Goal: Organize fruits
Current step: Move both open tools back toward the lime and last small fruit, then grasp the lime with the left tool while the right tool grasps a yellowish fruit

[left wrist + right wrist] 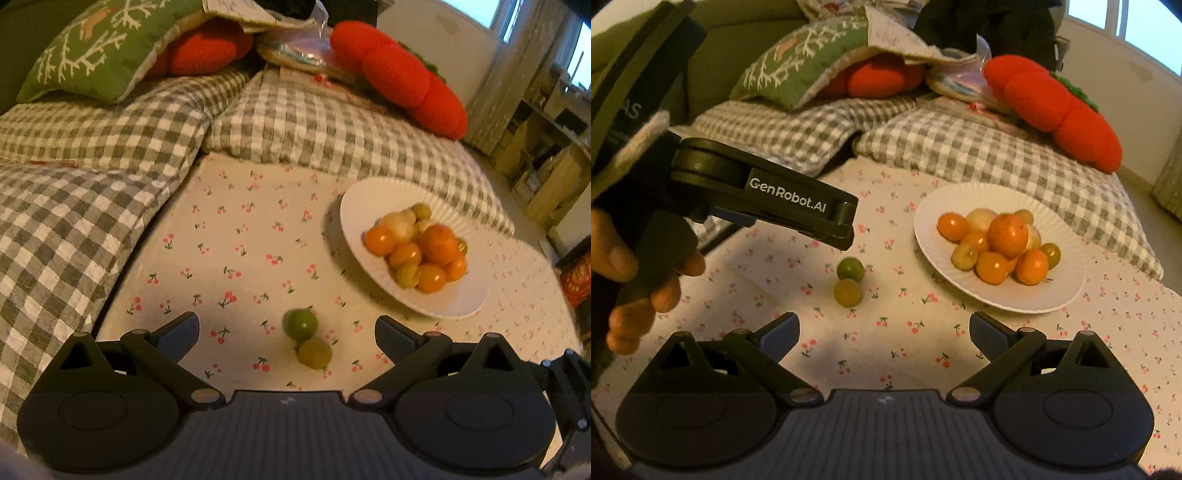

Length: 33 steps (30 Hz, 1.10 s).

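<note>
Between wide-spread left gripper (287,328) fingers, two touching green fruits (300,324), pair's axis near-to-far; right gripper (884,328) likewise wide.

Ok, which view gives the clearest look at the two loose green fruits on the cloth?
The right wrist view: both green fruits sit sharp and unobstructed beside the plate. In the left wrist view they lie nearer, between the open left claw fingers, but look motion-blurred.

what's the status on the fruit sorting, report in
Left gripper jaws open, over the two loose green fruits. Right gripper open, empty. Plate already piled with fruit. Nothing in the way.
</note>
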### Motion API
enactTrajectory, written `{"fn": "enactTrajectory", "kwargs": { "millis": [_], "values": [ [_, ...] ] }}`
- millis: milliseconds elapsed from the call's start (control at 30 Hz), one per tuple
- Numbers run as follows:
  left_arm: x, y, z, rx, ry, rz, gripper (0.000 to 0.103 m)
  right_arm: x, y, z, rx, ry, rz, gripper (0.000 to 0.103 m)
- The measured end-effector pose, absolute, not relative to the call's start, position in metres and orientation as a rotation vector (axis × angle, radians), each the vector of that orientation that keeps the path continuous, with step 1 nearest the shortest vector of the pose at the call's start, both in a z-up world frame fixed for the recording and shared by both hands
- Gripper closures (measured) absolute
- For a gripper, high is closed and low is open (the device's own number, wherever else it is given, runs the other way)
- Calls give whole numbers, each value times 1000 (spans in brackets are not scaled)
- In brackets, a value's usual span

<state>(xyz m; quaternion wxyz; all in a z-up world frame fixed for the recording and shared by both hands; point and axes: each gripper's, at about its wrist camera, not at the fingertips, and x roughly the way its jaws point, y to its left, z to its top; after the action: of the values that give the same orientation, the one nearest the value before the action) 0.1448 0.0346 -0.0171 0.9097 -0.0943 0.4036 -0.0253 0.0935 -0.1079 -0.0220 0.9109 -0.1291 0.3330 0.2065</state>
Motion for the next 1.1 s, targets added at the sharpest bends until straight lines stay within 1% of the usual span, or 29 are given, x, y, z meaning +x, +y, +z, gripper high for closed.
{"fn": "enactTrajectory", "kwargs": {
  "millis": [367, 467, 567, 600, 633, 767, 867, 967, 1100],
  "values": [
    [162, 28, -39, -145, 873, -58, 6, 97, -93, -46, -335, 727, 473, 5],
    [164, 26, -42, -127, 862, -49, 8, 101, -90, -52, -334, 729, 477, 6],
    [170, 27, -47, -131, 859, -55, 15, 105, -88, -57, -330, 730, 491, 7],
    [173, 27, -49, -140, 865, -64, 20, 108, -88, -59, -325, 736, 493, 8],
    [175, 28, -52, -155, 875, -76, 23, 110, -88, -60, -318, 742, 494, 9],
    [180, 25, -57, -161, 888, -107, 25, 118, -85, -63, -298, 737, 486, 11],
    [181, 26, -59, -144, 887, -104, 29, 122, -83, -65, -280, 721, 487, 14],
    [184, 27, -62, -163, 893, -118, 35, 126, -82, -70, -252, 713, 493, 17],
    [188, 24, -66, -157, 911, -123, 45, 128, -81, -77, -231, 705, 499, 24]
  ]
}}
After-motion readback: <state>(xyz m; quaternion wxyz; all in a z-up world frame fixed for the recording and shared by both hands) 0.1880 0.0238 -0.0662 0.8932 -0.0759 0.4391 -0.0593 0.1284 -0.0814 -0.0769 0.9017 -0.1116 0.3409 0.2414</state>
